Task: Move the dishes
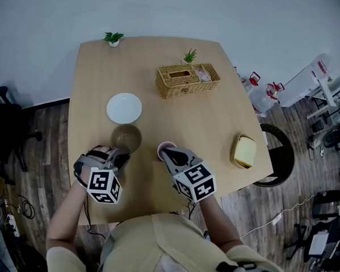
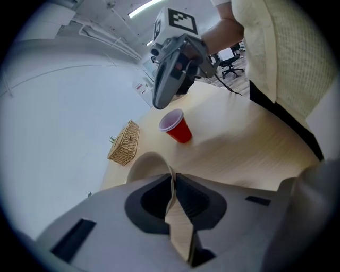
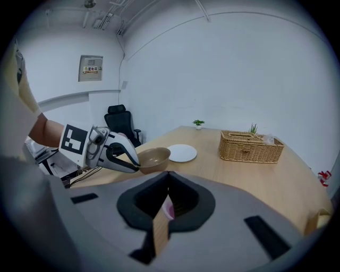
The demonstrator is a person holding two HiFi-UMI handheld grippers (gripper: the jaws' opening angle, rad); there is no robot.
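A brown bowl (image 1: 127, 137) sits at the table's near left, just in front of a white plate (image 1: 123, 107). My left gripper (image 1: 119, 158) is shut on the bowl's near rim; the left gripper view shows that rim (image 2: 169, 178) pinched between the jaws. Whether the bowl rests on the table I cannot tell. A red cup (image 2: 177, 127) stands upright on the wood. My right gripper (image 1: 166, 154) hangs just over the cup's rim with its jaws together and nothing held; a pink bit of the cup (image 3: 169, 210) shows through the slit.
A wicker basket (image 1: 187, 79) stands at the back right with a small plant (image 1: 190, 56) behind it. Another plant (image 1: 113, 38) is at the far edge. A yellow dish (image 1: 244, 151) lies near the right edge. An office chair (image 1: 7, 129) is left of the table.
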